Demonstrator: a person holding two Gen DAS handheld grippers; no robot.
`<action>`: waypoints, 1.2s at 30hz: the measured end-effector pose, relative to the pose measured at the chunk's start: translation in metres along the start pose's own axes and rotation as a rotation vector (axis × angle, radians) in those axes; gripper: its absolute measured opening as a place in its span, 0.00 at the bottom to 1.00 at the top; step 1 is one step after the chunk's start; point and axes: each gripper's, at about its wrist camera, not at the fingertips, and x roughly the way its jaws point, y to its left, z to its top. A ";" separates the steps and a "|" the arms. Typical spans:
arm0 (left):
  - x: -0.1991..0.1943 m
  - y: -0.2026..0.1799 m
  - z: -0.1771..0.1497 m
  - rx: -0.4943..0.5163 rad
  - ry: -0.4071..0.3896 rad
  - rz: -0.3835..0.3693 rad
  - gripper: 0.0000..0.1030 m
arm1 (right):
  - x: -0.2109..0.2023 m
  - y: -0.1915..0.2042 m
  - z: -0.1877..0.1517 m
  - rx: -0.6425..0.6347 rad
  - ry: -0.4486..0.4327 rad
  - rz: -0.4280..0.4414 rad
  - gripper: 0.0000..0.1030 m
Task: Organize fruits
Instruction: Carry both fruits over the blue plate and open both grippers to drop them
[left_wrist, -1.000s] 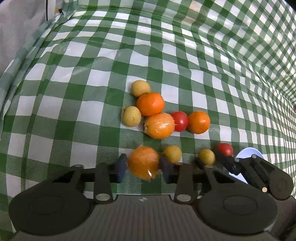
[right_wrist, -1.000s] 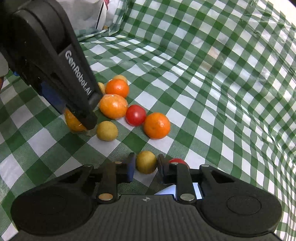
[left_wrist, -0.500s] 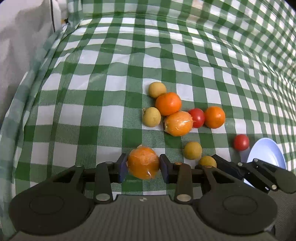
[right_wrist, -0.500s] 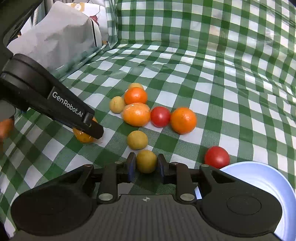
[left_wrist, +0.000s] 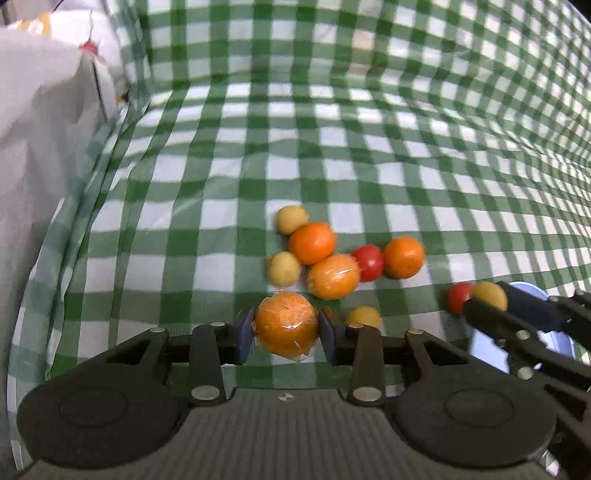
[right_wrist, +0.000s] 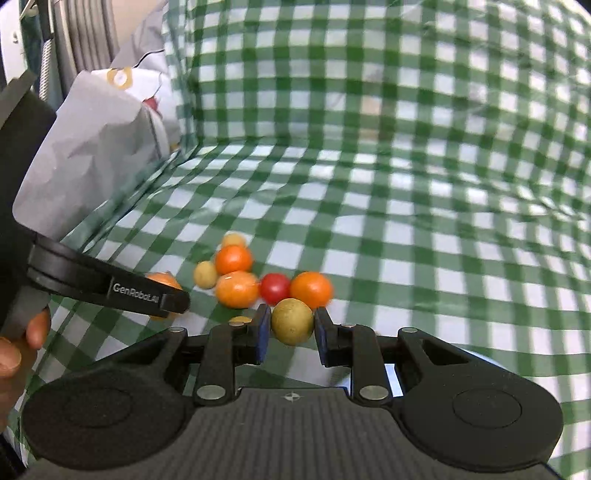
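Observation:
My left gripper (left_wrist: 286, 325) is shut on a plastic-wrapped orange (left_wrist: 286, 323) and holds it above the checked cloth. My right gripper (right_wrist: 291, 323) is shut on a small yellow-brown fruit (right_wrist: 292, 321), lifted over the blue plate (right_wrist: 476, 360). The right gripper also shows at the right of the left wrist view with its fruit (left_wrist: 489, 295). A cluster lies on the cloth: two oranges (left_wrist: 312, 243) (left_wrist: 403, 257), a wrapped orange (left_wrist: 333, 276), a red tomato (left_wrist: 368, 262) and small yellow fruits (left_wrist: 291, 219) (left_wrist: 283, 268) (left_wrist: 364, 316). Another tomato (left_wrist: 458, 297) lies beside the plate (left_wrist: 487, 349).
A green-and-white checked cloth (left_wrist: 332, 147) covers the table and rises up behind. A white paper bag (right_wrist: 92, 155) stands at the far left. The cloth's left edge (left_wrist: 48, 258) drops off beside the bag. The left gripper's arm (right_wrist: 110, 288) crosses the right wrist view.
Both grippers have lifted and pulled back with their fruit. The right gripper has moved right, over the blue plate, away from the cluster.

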 end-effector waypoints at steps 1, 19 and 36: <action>-0.003 -0.004 0.000 0.012 -0.013 -0.005 0.40 | -0.007 -0.004 0.001 0.003 -0.006 -0.016 0.26; -0.024 -0.112 -0.021 0.252 -0.118 -0.200 0.40 | -0.049 -0.070 -0.016 0.124 0.030 -0.206 0.26; -0.021 -0.160 -0.048 0.405 -0.096 -0.320 0.40 | -0.050 -0.091 -0.027 0.169 0.060 -0.258 0.26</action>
